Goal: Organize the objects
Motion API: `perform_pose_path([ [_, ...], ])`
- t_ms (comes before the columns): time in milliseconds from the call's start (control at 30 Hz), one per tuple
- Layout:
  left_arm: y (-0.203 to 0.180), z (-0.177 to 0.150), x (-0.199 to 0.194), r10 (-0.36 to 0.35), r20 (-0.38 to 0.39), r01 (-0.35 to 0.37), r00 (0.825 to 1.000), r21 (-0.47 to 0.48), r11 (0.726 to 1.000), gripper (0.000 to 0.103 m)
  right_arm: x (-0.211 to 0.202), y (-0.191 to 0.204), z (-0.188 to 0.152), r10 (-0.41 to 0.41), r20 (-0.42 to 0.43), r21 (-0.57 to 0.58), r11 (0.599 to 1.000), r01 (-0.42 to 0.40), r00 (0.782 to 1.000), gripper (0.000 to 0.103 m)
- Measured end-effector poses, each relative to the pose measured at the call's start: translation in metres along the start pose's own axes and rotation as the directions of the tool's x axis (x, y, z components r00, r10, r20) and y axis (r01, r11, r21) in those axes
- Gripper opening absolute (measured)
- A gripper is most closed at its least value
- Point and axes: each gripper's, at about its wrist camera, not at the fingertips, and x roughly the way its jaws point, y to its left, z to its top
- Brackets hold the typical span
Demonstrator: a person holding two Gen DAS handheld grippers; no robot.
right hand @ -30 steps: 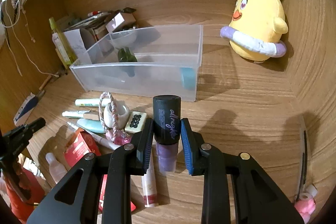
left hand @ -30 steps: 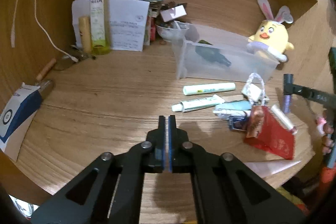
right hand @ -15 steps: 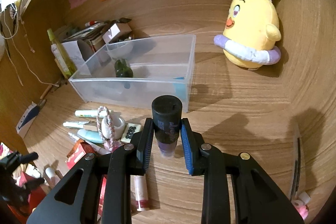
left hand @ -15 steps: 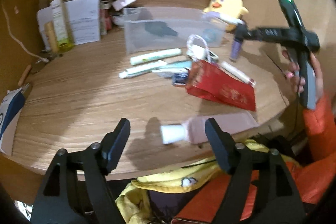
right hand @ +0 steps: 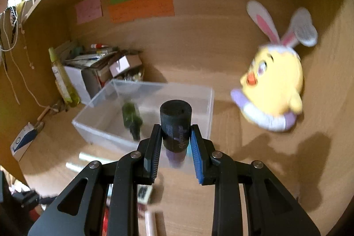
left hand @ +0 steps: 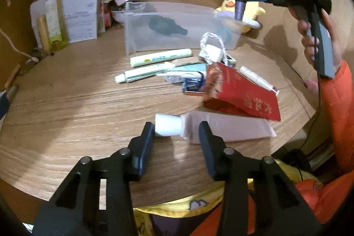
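My right gripper [right hand: 174,134] is shut on a purple bottle with a black cap [right hand: 176,125] and holds it up in the air over the front of the clear plastic bin [right hand: 106,132]. The bottle also shows in the left wrist view [left hand: 239,7]. A dark green bottle [right hand: 131,118] lies in the bin. My left gripper [left hand: 177,131] is open low over the desk. Its jaws stand either side of the white cap of a pink tube [left hand: 221,128] that lies near the desk's front edge.
Loose tubes [left hand: 159,56], a red box [left hand: 241,96] and a small white pouch [left hand: 212,51] lie in front of the bin. A yellow bunny plush [right hand: 274,85] sits at the back right. Boxes and a tall green bottle [left hand: 52,8] stand at the back left.
My left gripper opened, swung right and came down around the pink tube's cap. My right gripper lifted the purple bottle off the desk and carried it up toward the bin.
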Motion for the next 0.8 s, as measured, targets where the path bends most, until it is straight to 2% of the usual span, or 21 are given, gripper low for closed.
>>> perform_pose_path([
  [167, 0.015, 0.004, 0.000, 0.024, 0.004, -0.023, 1.000, -0.050, 0.998, 0.035, 0.033, 0.018, 0.015, -0.019, -0.042, -0.055, 0.998, 0.017, 0.999, 0.023],
  [500, 0.057, 0.007, -0.007, 0.140, -0.020, -0.142, 0.990, -0.152, 0.978, 0.034, 0.096, 0.035, 0.018, -0.097, -0.176, -0.210, 0.976, 0.059, 0.980, 0.023],
  [667, 0.068, 0.009, -0.017, 0.169, 0.005, -0.165, 0.986, -0.183, 0.969, 0.034, 0.122, 0.045, 0.014, -0.129, -0.229, -0.282, 0.957, 0.060, 0.965, 0.023],
  [800, 0.068, 0.018, -0.030, 0.180, 0.052, -0.168, 0.982, -0.179, 0.970, 0.032, 0.130, 0.052, 0.013, -0.138, -0.229, -0.305, 0.950, 0.063, 0.964, 0.024],
])
